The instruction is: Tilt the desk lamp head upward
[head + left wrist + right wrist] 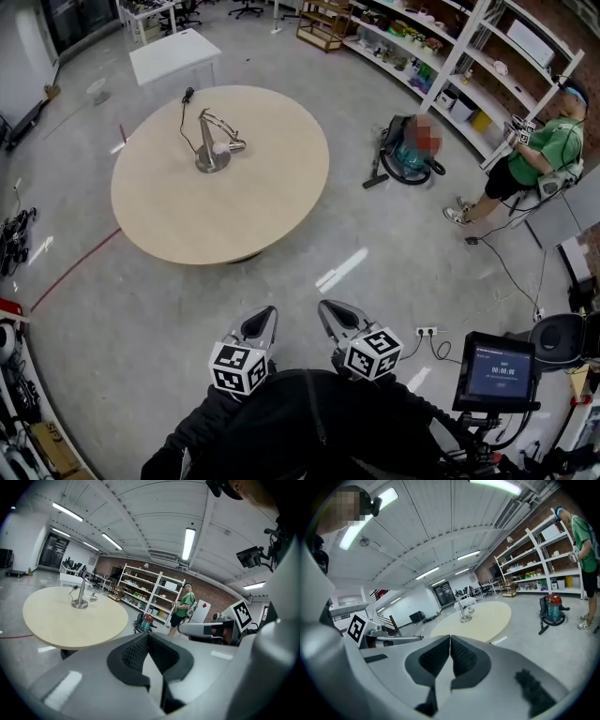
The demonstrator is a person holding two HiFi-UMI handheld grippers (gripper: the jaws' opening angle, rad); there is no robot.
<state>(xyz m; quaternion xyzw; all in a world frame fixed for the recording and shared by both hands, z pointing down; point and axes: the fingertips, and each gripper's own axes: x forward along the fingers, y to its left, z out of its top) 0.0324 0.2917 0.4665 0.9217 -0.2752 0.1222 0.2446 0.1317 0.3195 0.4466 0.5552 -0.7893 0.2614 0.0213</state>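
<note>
Lamp (214,145) stands on far side of round desk (234,216), well apart; left tool (258,330) and right tool (336,323) closed, empty, held low for approach.

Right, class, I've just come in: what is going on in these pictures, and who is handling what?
A person holds a left gripper and a right gripper out in front, both with jaws shut on nothing. Neither touches anything. The desk lamp stands on the round table some way ahead, its head hanging low, untouched. Another person in green stands by the shelves, apart from this.
</note>
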